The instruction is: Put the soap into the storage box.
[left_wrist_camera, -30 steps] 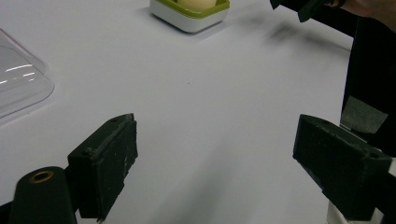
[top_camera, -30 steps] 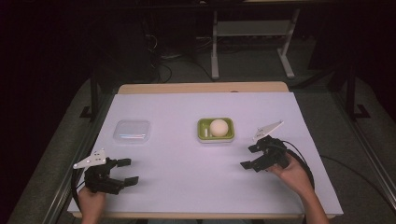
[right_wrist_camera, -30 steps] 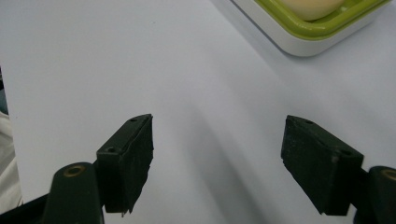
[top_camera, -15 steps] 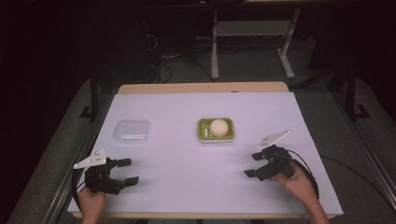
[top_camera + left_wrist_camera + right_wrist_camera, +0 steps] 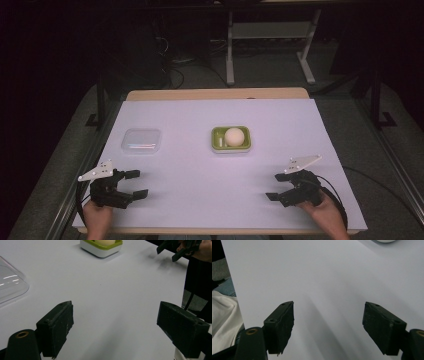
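Currently, item by item, left to right.

Left hand-held gripper (image 5: pixel 134 183): near the front left corner of the desk (image 5: pixel 200 190), jaws wide apart, holding nothing. In the left gripper view (image 5: pixel 115 325) only bare white surface lies between the jaws.

Clear lid (image 5: pixel 141 140): flat on the desk, ahead of the left hand-held gripper and well apart from it; its rounded corner is seen at the edge of the left gripper view (image 5: pixel 11 285). Risk: the plastic looks thin and slick, so a pinch at the rim would likely skid it across the smooth surface, or flip it, instead of lifting it.

Green tray (image 5: pixel 230 139): centre of the desk, to the right of the lid, apart from it. It holds a pale egg (image 5: pixel 233 136) with a small white piece beside it, too small to identify. Risk: the egg is round and loose, so a knock to the tray would probably roll it out; a hard squeeze would probably crack it; a lid lowered off-centre could catch on the egg.

Right hand-held gripper (image 5: pixel 277 187): near the front right of the desk, jaws wide apart, empty, well short of the tray. Its own view (image 5: pixel 328 327) looks across bare surface.

Surface: white, matte, uncluttered, with a wooden strip along the far edge.

Room: dark; grey carpet, a metal stand (image 5: pixel 270 45) and loose cables behind the desk.
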### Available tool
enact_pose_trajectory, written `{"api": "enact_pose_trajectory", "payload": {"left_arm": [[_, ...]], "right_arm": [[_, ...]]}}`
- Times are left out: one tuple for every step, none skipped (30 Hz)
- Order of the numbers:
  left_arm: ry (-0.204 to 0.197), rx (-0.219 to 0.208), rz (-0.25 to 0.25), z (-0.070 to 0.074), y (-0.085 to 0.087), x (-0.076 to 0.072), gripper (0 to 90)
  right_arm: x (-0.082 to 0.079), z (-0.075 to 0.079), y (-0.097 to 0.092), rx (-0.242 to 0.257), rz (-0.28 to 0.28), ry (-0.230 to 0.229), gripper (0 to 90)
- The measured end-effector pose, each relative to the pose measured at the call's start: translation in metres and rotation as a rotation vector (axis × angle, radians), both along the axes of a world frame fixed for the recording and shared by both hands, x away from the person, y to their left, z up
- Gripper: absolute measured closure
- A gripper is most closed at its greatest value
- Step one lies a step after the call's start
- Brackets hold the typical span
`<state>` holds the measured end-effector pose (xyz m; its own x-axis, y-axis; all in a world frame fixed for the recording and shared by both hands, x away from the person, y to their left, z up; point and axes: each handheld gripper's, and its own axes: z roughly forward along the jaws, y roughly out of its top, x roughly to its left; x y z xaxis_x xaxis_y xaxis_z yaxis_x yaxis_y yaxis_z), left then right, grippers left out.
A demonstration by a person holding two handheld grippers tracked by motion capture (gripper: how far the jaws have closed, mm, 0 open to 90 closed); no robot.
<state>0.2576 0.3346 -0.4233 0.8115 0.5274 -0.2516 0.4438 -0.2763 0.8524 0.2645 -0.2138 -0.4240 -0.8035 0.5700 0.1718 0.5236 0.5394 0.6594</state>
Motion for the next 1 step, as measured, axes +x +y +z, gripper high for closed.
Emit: {"api": "enact_pose_trajectory", "payload": {"left_arm": [[0.001, 0.000, 0.001, 0.0000, -0.0002, 0.0001, 13.1]], "right_arm": [[-0.0027, 0.0004, -0.0010, 0.001, -0.006, -0.008, 24.5]]}}
